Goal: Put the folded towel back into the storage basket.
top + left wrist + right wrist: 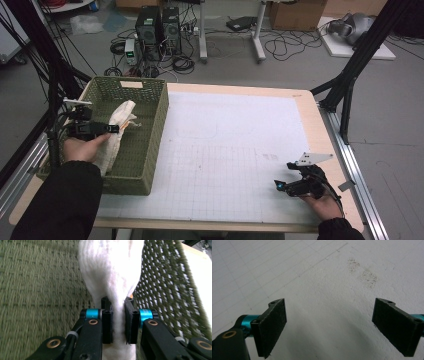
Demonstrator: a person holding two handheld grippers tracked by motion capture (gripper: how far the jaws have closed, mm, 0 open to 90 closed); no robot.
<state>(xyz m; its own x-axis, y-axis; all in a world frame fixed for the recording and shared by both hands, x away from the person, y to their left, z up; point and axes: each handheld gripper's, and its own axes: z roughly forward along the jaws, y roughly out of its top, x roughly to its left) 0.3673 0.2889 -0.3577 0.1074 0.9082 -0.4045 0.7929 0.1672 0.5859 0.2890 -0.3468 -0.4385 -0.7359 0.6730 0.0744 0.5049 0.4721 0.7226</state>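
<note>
The white cloth [116,131] hung inside the green basket [150,150] at the table's [320,125] left edge, pinched between the left gripper's [117,315] jaws. Near the table's front right corner, the right gripper [287,186] rested with jaws spread wide.

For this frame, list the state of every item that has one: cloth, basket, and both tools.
White cloth: bunched, pinched in the left tool, hanging inside the basket.
Green woven plastic basket: upright on the table's left side, holding the cloth.
Left tool: jaws shut on the cloth, over the basket.
Right tool: jaws wide open, nothing between them, above the white gridded mat.
</note>
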